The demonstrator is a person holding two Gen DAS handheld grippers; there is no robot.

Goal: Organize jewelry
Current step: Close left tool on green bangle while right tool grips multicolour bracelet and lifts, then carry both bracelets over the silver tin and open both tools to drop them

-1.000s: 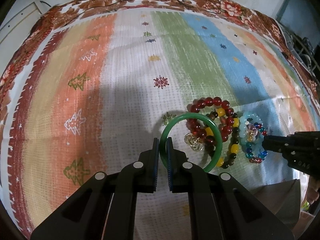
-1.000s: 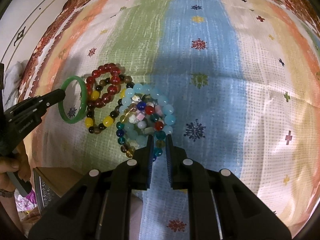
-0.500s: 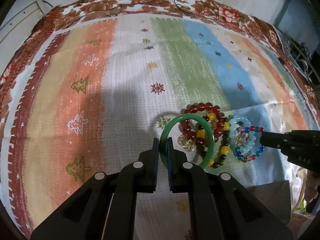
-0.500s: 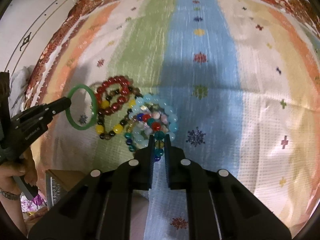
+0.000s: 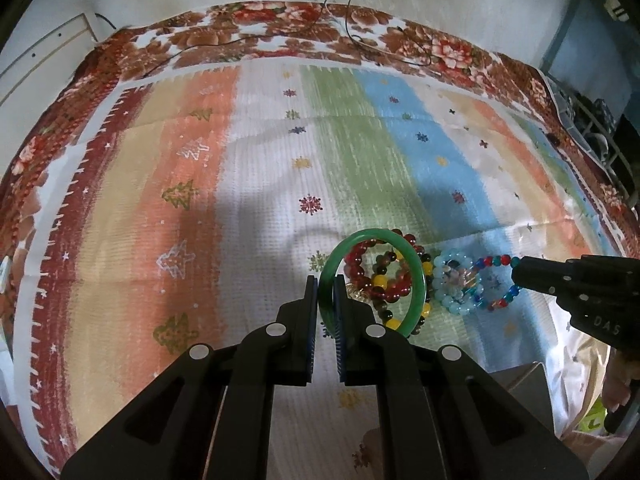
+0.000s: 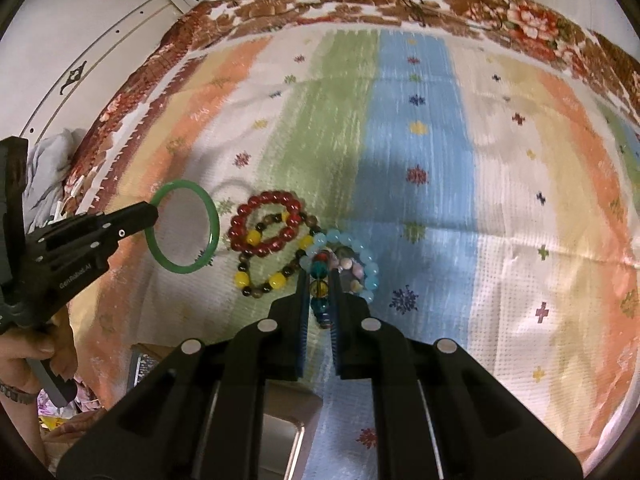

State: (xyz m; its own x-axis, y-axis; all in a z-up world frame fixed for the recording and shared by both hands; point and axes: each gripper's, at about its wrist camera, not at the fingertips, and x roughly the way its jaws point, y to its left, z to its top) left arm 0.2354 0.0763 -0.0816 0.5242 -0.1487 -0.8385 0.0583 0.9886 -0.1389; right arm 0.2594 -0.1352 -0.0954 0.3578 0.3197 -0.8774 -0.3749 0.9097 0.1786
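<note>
**Two grippers, each clenched on a bracelet above a striped cloth**

The multicoloured string of small glass beads is mostly hidden in the right wrist view, squeezed edge-on between the black fingers of the right gripper; which beads the pads press cannot be made out. From the left wrist view the same string hangs as an open loop at 3 o'clock, at that gripper's tip. The smooth green ring-shaped bangle is clamped by its near rim in the left gripper, standing upright; through it, part of the pile behind is screened.

Both gripper bodies fill the lower third of their views and cover the cloth's near edge. At 7 o'clock in the right wrist view a hand on the left gripper's handle is cut off by the frame.

The striped, patterned cloth spreads wide and bare toward 12 o'clock, as far as its brown floral border; beyond that is a pale wall.

Lying on the cloth are a dark red round-bead bracelet, a brown and yellow bead bracelet overlapping it, and a pale blue bead bracelet just behind the right fingertips. These three touch one another in a tight cluster between the two grippers.
</note>
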